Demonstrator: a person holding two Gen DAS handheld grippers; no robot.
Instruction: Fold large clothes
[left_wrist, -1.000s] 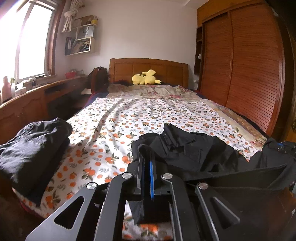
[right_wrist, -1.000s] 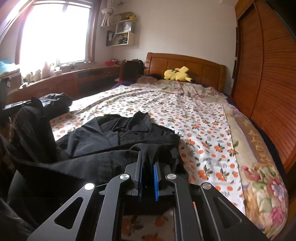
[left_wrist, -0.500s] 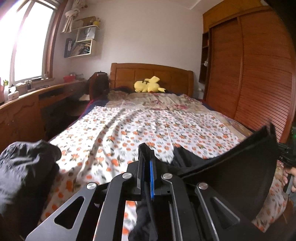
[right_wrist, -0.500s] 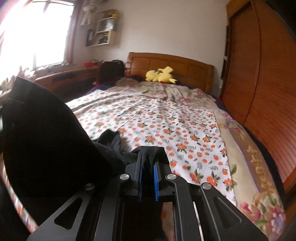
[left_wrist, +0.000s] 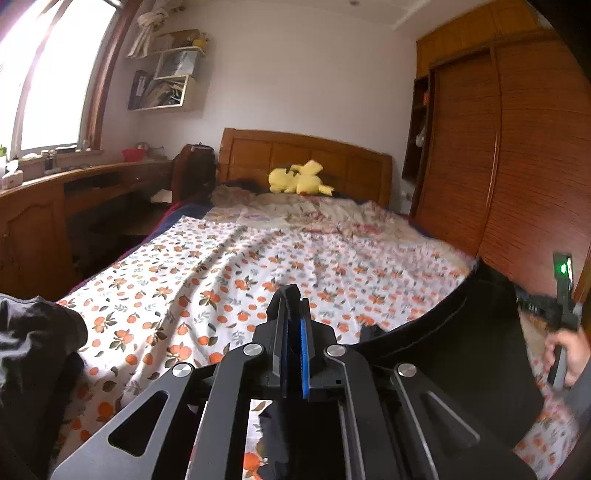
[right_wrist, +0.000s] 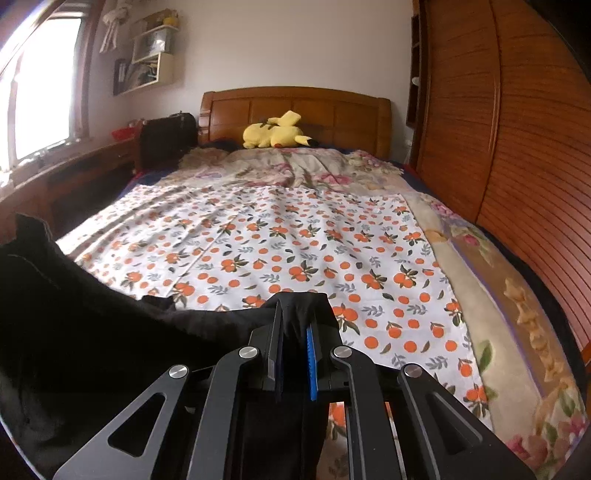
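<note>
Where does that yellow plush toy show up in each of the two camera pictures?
Left wrist view: the yellow plush toy lies upper centre, at the head of the bed.
Right wrist view: the toy lies upper centre, slightly left.
Shared landmark: the wooden headboard right behind it.

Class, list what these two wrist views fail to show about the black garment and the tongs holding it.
- Black garment, right wrist view: shape cut off by left edge.
- Left tongs: grip point hidden by their own fingers.
- Right tongs: fabric bunches over the tips.
- Dark pile, left wrist view: cut off, unidentifiable.
</note>
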